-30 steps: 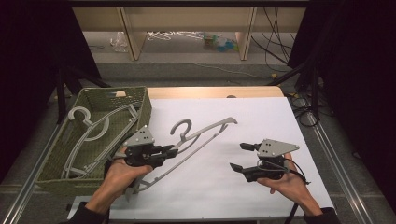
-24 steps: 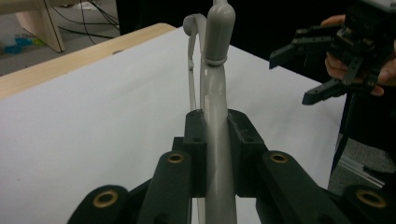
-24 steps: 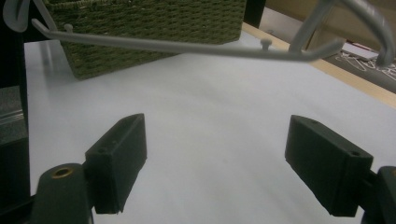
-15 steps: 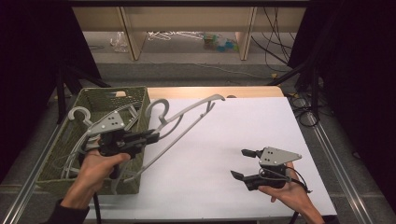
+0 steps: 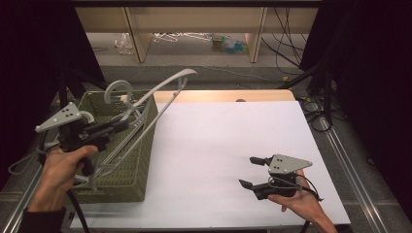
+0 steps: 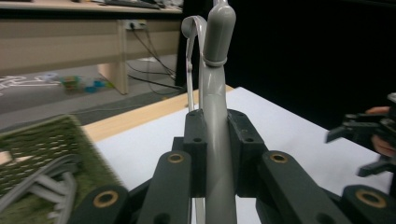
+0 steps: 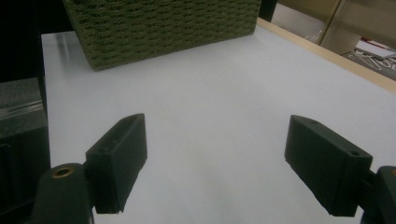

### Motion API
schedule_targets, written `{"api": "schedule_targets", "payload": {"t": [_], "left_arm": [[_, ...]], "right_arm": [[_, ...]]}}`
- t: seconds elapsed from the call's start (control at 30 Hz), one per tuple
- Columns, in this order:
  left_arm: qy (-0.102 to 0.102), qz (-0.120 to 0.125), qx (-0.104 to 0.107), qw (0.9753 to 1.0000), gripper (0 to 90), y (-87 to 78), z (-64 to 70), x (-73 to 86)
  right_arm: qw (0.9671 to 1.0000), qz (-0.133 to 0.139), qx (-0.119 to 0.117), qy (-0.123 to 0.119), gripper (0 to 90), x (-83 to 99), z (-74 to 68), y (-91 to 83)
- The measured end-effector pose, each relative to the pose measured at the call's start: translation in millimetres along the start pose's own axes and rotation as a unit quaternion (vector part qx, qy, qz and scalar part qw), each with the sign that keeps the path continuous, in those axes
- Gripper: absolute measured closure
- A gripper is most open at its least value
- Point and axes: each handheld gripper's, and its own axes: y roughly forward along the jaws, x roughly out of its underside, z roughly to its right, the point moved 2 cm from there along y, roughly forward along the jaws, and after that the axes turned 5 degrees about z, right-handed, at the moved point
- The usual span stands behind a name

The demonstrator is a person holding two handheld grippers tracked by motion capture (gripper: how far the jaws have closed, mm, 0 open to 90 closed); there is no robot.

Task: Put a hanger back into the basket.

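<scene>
Over the basket [image 5: 127,170], my left claw [image 5: 118,127] clenches a grey hanger [image 5: 160,92]; its hook could snag the rim. My right claw [image 5: 252,171] rests released.

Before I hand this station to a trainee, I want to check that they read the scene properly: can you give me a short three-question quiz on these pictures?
1. True or false: the left gripper is shut on the grey hanger.
2. Where is the hanger now? A) flat on the white table top B) lifted, slanting over the green basket C) in the right gripper
3. How do the jaws of the right gripper stand, and what lies under them?

Key
1. True: the left gripper view shows its jaws clamped on the hanger's bar.
2. B
3. Wide apart with nothing between them, above the bare white table top.
</scene>
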Motion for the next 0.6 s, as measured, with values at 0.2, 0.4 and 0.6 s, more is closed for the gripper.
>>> {"api": "schedule_targets", "payload": {"t": [0.2,0.4,0.6], "left_arm": [[-0.003,0.003,-0.035,0.9994,78.8,-12.7,-28.9,3.6],[0.000,-0.003,-0.059,0.9982,78.8,-19.1,-53.2,10.9],[0.001,-0.008,-0.079,0.9969,78.8,-24.8,-70.1,16.5]], "right_arm": [[1.0000,0.000,-0.001,0.001,22.1,0.3,-0.2,0.5],[1.0000,0.000,-0.005,0.000,22.1,0.5,-1.0,1.1],[1.0000,-0.004,-0.005,0.000,22.1,1.0,-0.8,0.9]]}}
